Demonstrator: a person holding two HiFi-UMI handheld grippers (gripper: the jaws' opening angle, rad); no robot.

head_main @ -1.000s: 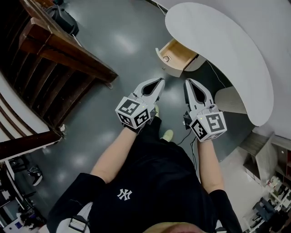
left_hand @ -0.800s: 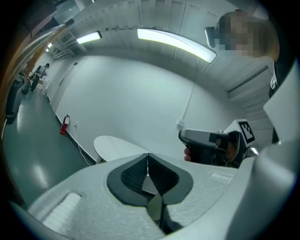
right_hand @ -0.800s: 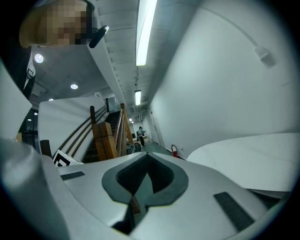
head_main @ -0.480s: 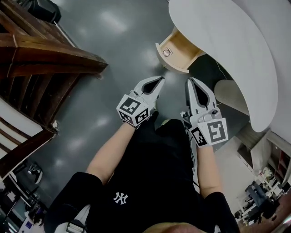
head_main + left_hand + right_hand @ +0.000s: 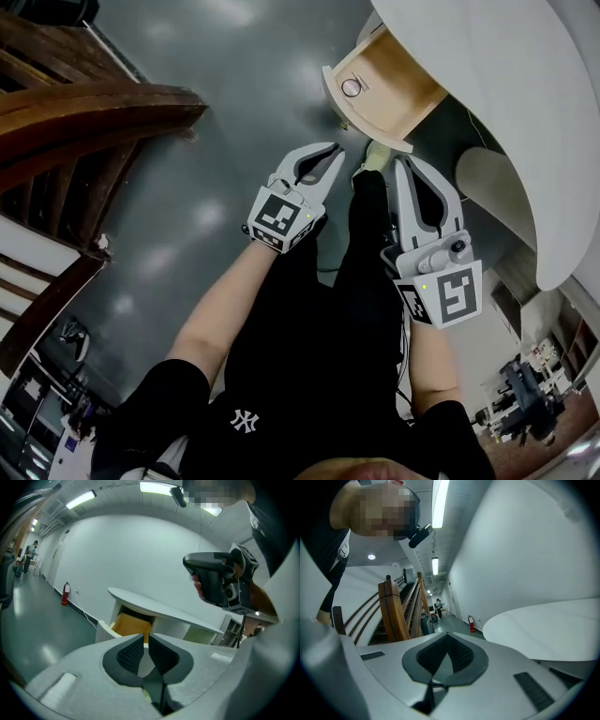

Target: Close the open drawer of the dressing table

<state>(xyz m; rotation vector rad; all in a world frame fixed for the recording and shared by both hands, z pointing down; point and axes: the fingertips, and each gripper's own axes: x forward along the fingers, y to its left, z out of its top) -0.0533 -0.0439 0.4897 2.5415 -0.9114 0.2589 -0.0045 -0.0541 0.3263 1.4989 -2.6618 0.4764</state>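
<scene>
The white dressing table [image 5: 497, 94] fills the upper right of the head view. Its open drawer [image 5: 394, 84] sticks out toward me, showing a bare wooden inside and a round knob [image 5: 352, 87] on the white front. My left gripper [image 5: 335, 150] hangs just short of the drawer front, a little to its left. It is shut but for a sliver that has just opened, and holds nothing. In the left gripper view the drawer [image 5: 131, 624] lies straight past the left gripper [image 5: 146, 638]. My right gripper [image 5: 402, 161] is shut and empty below the drawer's near corner. The right gripper [image 5: 447, 635] points beside the table top [image 5: 543, 630].
A wooden staircase [image 5: 84, 103] runs along the left, over a grey floor [image 5: 234, 75]. My black-trousered legs and a pale shoe [image 5: 375, 156] are under the grippers. A red fire extinguisher [image 5: 64, 594] stands by the far wall. Shelving [image 5: 525, 375] is at the lower right.
Both grippers have sunk and moved forward toward the drawer. The drawer and table now sit larger and nearer in the head view. Neither gripper has taken hold of anything.
</scene>
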